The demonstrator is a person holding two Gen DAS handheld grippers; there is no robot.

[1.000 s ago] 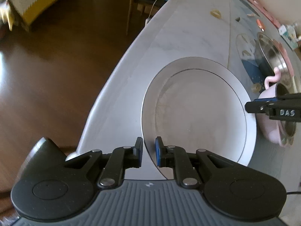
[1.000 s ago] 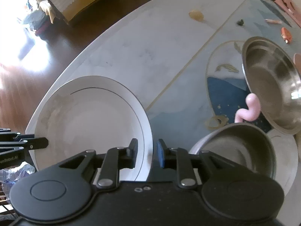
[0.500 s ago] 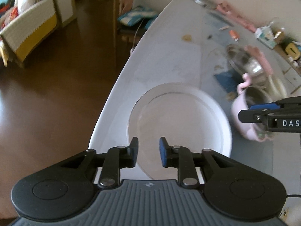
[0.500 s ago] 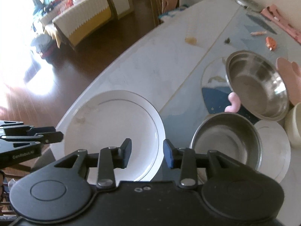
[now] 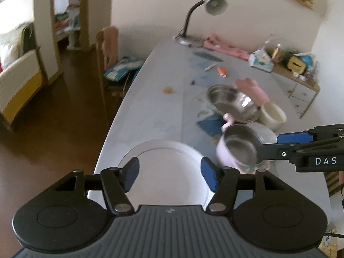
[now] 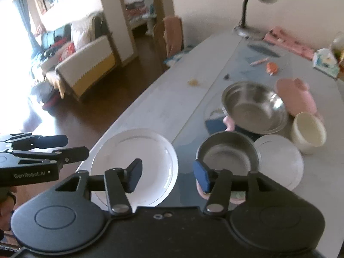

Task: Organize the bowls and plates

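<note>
The white plate (image 6: 137,163) lies flat near the table's (image 6: 172,107) front edge, and I judge it stiff, glazed, slippery and breakable, so I would take it by the rim with a pad above and a pad below, not across its face. Just to its right the small steel bowl (image 6: 228,157) sits in a pink holder; it looks light and hard, and its thin lip is the place to pinch. Beside that lie a flat white lid or small plate (image 6: 281,159), a cream cup (image 6: 309,131), and further back the big steel bowl (image 6: 253,105), tilted against pink ware (image 6: 298,99); it would slide easily on the smooth top. My left tongs (image 5: 169,175) are spread, with the plate seen between the pads but below them, untouched. My right tongs (image 6: 167,174) are spread too, holding nothing, hanging over the gap between plate and small bowl. Both pairs have just been opening, with nothing between the pads.
</note>
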